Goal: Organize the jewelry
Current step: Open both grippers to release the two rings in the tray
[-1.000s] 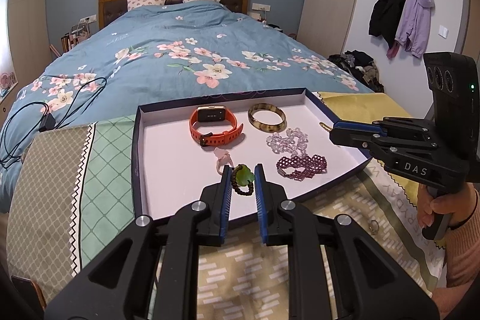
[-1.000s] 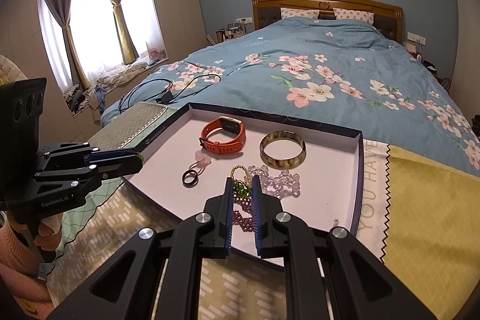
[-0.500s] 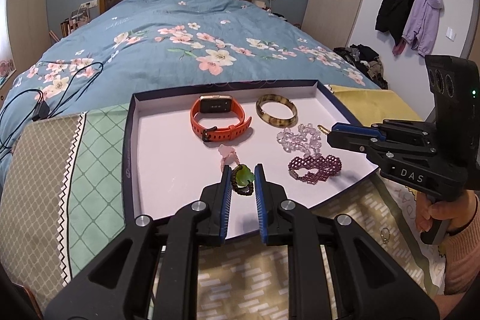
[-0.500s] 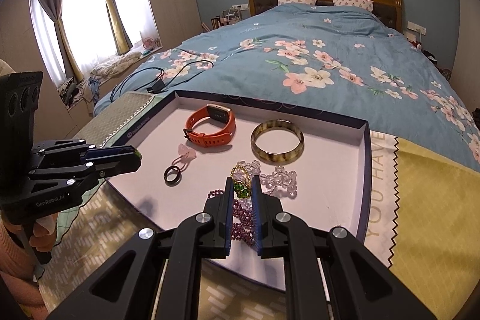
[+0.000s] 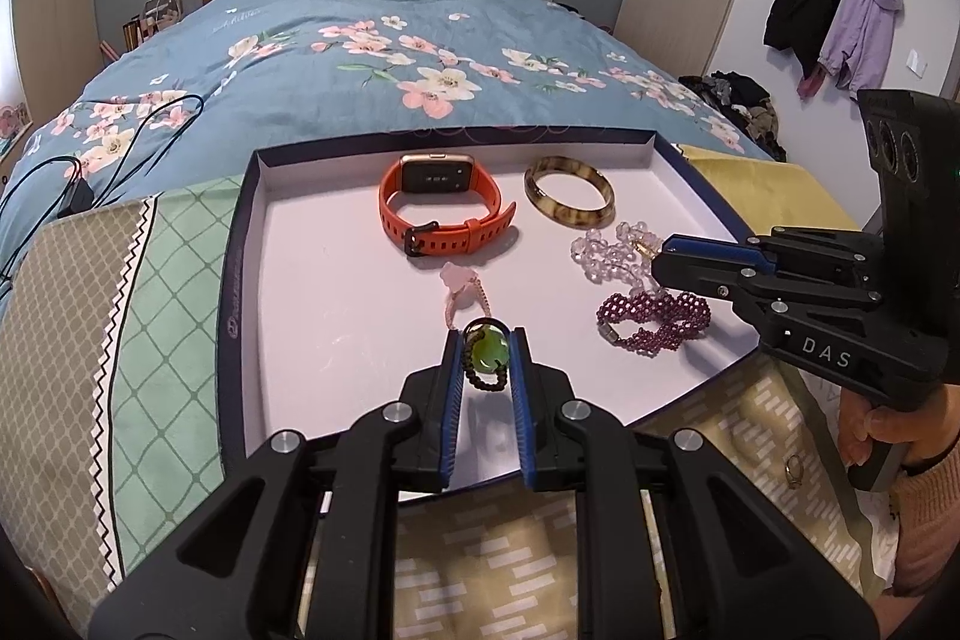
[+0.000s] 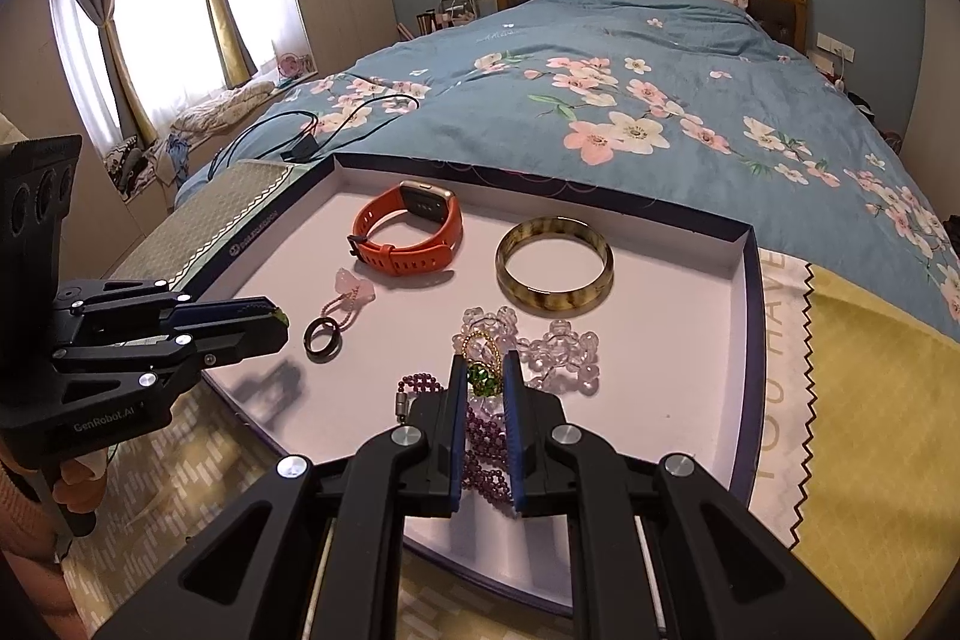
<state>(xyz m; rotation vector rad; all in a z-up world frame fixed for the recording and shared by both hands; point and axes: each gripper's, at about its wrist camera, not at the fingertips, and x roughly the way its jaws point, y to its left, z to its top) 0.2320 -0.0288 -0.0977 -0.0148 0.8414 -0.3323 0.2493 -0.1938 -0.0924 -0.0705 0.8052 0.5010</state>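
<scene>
While the left hand-held gripper (image 5: 485, 340) hovers over the near edge of the tray (image 5: 237, 244), its blue pads pinch a green-stone bead ring (image 5: 487, 358), loop standing upright between the pads, stone facing the camera. Just past it, at 12 o'clock, lies a pink charm on a cord (image 5: 459, 283), its cord trailing back toward 6. Farther up at 12 sits the orange smartwatch (image 5: 441, 214), long axis running 9 to 3, strap tail pointing toward 3. At 1 o'clock the tortoiseshell bangle (image 5: 569, 199) lies flat. Moving right, the clear bead bracelet (image 5: 606, 256) is bunched at 2 o'clock, touching the purple bead bracelet (image 5: 651, 319) just nearer.

Over on the right wrist view, a dark ring (image 6: 323, 338) lies flat at 10 o'clock, beside the pink charm. The right hand-held gripper (image 6: 485, 373) is clamped narrowly on a green-gem gold ring (image 6: 483, 367), its gold loop pointing to 12, held above the two bead bracelets. Under the tray is a patterned blanket (image 5: 150, 292) on the bed (image 5: 360, 57).
</scene>
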